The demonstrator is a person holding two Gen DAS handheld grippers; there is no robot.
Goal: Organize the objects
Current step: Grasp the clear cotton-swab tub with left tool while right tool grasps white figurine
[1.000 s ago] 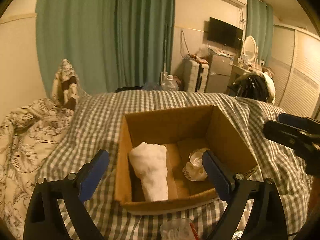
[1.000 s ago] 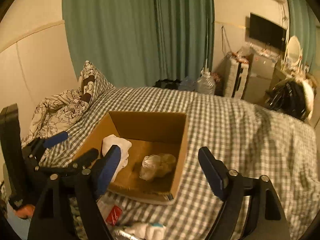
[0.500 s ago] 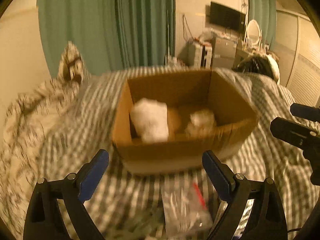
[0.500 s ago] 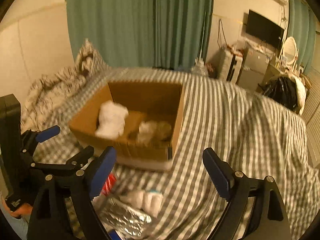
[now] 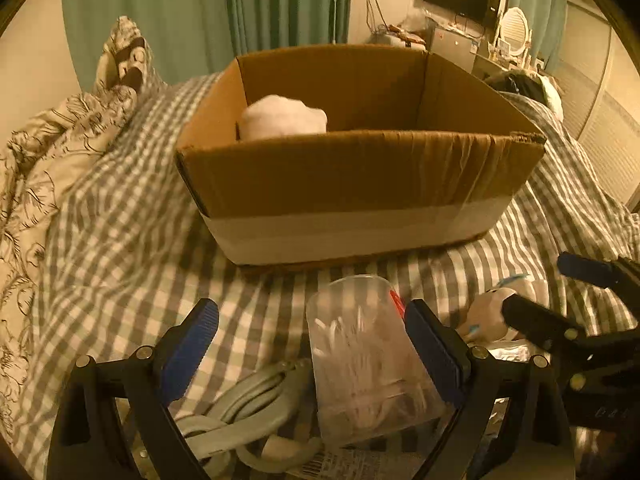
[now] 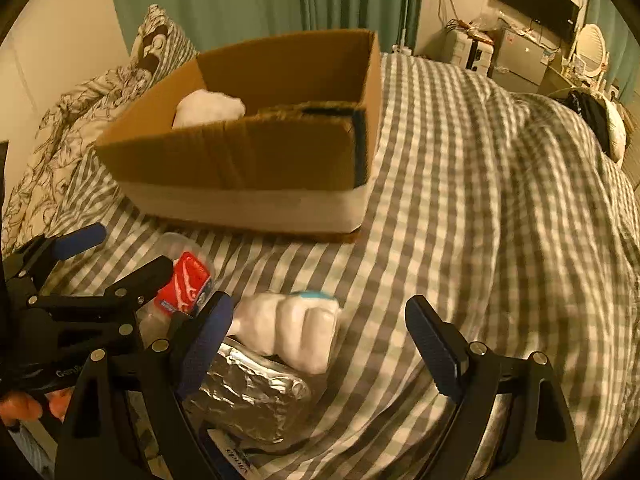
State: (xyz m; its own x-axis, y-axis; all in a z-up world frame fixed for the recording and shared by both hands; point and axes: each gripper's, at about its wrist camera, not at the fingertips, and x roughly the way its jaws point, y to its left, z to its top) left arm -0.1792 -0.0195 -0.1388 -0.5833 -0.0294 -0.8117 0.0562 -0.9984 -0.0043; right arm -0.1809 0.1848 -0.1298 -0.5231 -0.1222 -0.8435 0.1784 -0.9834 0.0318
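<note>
An open cardboard box (image 5: 360,176) (image 6: 248,156) stands on the checked bedspread with a white cloth bundle (image 5: 284,120) (image 6: 208,108) inside. In front of it lie a clear tub of cotton swabs (image 5: 360,360) with a red label (image 6: 184,280), a white tissue pack (image 6: 296,328) (image 5: 496,312), a foil packet (image 6: 248,388) and a grey coiled strap (image 5: 248,408). My left gripper (image 5: 310,312) (image 6: 116,256) is open low over the tub, which lies between its fingers toward the right one. My right gripper (image 6: 318,312) (image 5: 560,294) is open above the tissue pack, pads apart from it.
A floral quilt and pillow (image 5: 60,152) are bunched at the left of the bed. Green curtains (image 5: 280,4) hang behind. A dark bundle (image 6: 592,116) lies at the bed's far right. Bare checked bedspread (image 6: 500,208) stretches to the right of the box.
Both grippers have sunk and tilted down toward the bed. The box, seen from above before, now shows its near wall. The loose items in front of it have come into view.
</note>
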